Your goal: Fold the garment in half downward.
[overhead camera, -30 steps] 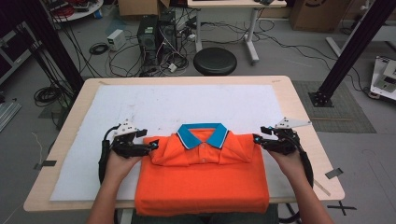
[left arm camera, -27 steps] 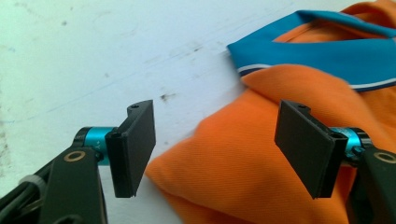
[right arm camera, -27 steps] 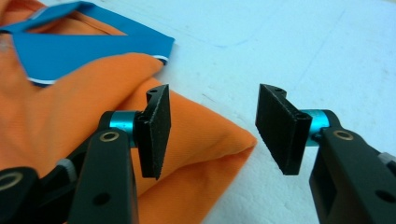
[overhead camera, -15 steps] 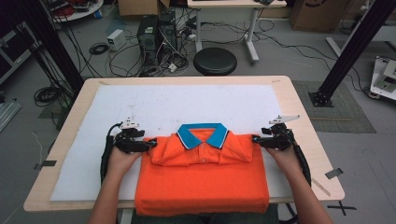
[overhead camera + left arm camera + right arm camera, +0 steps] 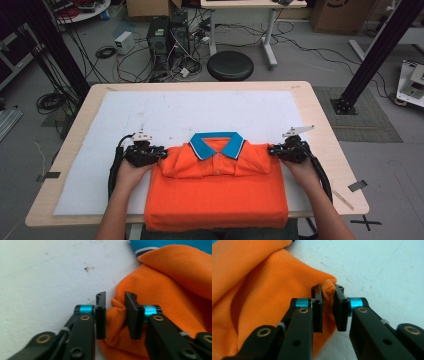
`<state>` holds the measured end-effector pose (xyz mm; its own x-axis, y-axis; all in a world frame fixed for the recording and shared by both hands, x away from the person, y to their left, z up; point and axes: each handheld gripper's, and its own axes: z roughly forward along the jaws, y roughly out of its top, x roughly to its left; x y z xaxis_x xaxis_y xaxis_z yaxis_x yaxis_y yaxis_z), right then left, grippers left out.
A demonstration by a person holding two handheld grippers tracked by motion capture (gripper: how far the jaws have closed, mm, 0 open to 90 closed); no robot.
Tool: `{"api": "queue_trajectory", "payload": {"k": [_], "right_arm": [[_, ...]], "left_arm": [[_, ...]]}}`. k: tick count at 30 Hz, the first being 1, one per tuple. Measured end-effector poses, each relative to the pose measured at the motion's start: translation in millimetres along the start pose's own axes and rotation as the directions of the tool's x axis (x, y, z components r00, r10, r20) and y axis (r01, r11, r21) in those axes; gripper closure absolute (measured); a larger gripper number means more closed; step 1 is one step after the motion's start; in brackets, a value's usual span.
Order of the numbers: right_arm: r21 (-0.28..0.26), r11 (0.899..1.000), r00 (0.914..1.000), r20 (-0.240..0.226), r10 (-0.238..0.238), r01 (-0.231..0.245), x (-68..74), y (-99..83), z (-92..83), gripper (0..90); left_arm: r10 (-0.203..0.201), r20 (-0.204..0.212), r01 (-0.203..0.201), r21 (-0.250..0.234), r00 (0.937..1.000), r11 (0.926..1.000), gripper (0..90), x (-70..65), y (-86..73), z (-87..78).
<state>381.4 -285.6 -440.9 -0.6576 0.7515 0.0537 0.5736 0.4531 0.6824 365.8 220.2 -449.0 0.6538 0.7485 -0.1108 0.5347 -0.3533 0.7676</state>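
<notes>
While the high view is looking down on the table (image 5: 330, 130), an orange polo shirt (image 5: 216, 197) with a blue collar (image 5: 218, 144) is lying folded on a white sheet (image 5: 200, 112), its lower edge hanging over the near side of the table. The left gripper (image 5: 161, 152) is sitting at the shirt's left shoulder corner, and the right gripper (image 5: 272, 150) is sitting at the right shoulder corner, each held by a hand (image 5: 129, 174) coming in from below.

Along the left gripper (image 5: 115, 312) in its own view, the jaws are standing partly apart with a bunched fold of the orange polo shirt (image 5: 162, 290) between them; the cloth is touching the left jaw, and whether the right jaw is pressing it cannot be told. Bare white sheet (image 5: 45, 275) is lying to the left of the jaws, and a strip of blue collar (image 5: 172, 245) is showing far ahead and to their right.

Along the right gripper (image 5: 327, 298) in its view, the jaws are standing close together and pinching the shirt's corner fold, which is puckering up between their tips. Most of the orange polo shirt (image 5: 257, 285) is spreading to the left of the jaws, while the white sheet (image 5: 382, 265) is lying ahead and to their right.
</notes>
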Motion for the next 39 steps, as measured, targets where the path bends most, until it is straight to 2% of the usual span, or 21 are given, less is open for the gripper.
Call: {"api": "queue_trajectory", "payload": {"k": [4, 6, 8, 14, 16, 17, 18, 21, 24, 25, 28, 31, 33, 37, 39], "right_arm": [[-0.019, 1.000, 0.9990, 0.042, -0.013, 0.014, -0.6, 1.4, -3.4, 83.6], [-0.023, 0.999, 0.9983, 0.053, -0.025, 0.027, -0.1, 3.8, -4.8, 83.8], [-0.032, 0.999, 0.9969, 0.067, -0.039, 0.042, 0.3, 6.2, -6.9, 84.1], [-0.044, 0.998, 0.9944, 0.092, -0.051, 0.055, -1.7, 13.2, -10.6, 84.2], [-0.053, 0.997, 0.9933, 0.101, -0.056, 0.061, -3.6, 16.6, -12.4, 84.2], [-0.055, 0.996, 0.9920, 0.111, -0.060, 0.066, -4.7, 18.3, -13.6, 84.2], [-0.060, 0.996, 0.9910, 0.118, -0.063, 0.071, -6.0, 20.4, -14.3, 84.2], [-0.065, 0.996, 0.9888, 0.137, -0.059, 0.068, -10.7, 26.9, -16.2, 84.1], [-0.066, 0.995, 0.9860, 0.154, -0.065, 0.075, -17.3, 33.8, -15.4, 84.2], [-0.063, 0.996, 0.9855, 0.159, -0.058, 0.069, -18.8, 35.9, -15.0, 84.1], [-0.066, 0.996, 0.9842, 0.170, -0.050, 0.062, -25.9, 40.9, -12.9, 84.1], [-0.059, 0.997, 0.9839, 0.174, -0.040, 0.051, -32.6, 44.1, -11.1, 84.1], [-0.056, 0.997, 0.9831, 0.179, -0.037, 0.048, -36.1, 45.8, -10.8, 84.1], [-0.046, 0.998, 0.9812, 0.188, -0.042, 0.051, -41.1, 50.0, -10.1, 84.1], [-0.053, 0.997, 0.9796, 0.197, -0.041, 0.053, -44.1, 51.2, -10.3, 84.1]], "left_arm": [[0.055, -0.028, -0.055, 0.006, 0.9981, 0.9985, 79.2, -2.9, 4.7, -0.4], [0.057, -0.057, -0.058, -0.024, 0.9968, 0.9980, 80.0, -3.0, 6.3, -1.7], [0.051, -0.066, -0.053, -0.040, 0.9965, 0.9978, 80.4, -1.2, 8.0, -3.0], [0.086, -0.079, -0.087, -0.014, 0.9932, 0.9961, 80.7, -1.1, 20.7, -1.0], [0.095, -0.085, -0.098, -0.028, 0.9919, 0.9948, 80.7, -0.2, 24.4, -0.4], [0.091, -0.088, -0.095, -0.042, 0.9920, 0.9946, 80.8, 0.4, 25.5, 0.5], [0.087, -0.087, -0.090, -0.032, 0.9924, 0.9954, 80.8, 1.4, 27.4, 2.2], [0.103, -0.095, -0.106, -0.027, 0.9901, 0.9940, 80.8, 2.7, 34.3, 6.5], [0.109, -0.112, -0.114, -0.045, 0.9877, 0.9924, 80.8, 2.6, 41.6, 12.3], [0.097, -0.115, -0.103, -0.044, 0.9887, 0.9937, 80.8, 3.0, 43.6, 15.0], [0.109, -0.120, -0.112, -0.025, 0.9869, 0.9933, 80.8, 4.9, 51.2, 21.3], [0.102, -0.121, -0.109, -0.052, 0.9874, 0.9926, 80.7, 7.2, 56.6, 26.2], [0.103, -0.118, -0.106, -0.021, 0.9877, 0.9942, 80.7, 10.1, 60.2, 30.1], [0.122, -0.123, -0.124, -0.015, 0.9849, 0.9921, 80.7, 12.1, 69.8, 37.7], [0.110, -0.113, -0.112, -0.017, 0.9875, 0.9935, 80.7, 14.9, 74.6, 41.5]]}}
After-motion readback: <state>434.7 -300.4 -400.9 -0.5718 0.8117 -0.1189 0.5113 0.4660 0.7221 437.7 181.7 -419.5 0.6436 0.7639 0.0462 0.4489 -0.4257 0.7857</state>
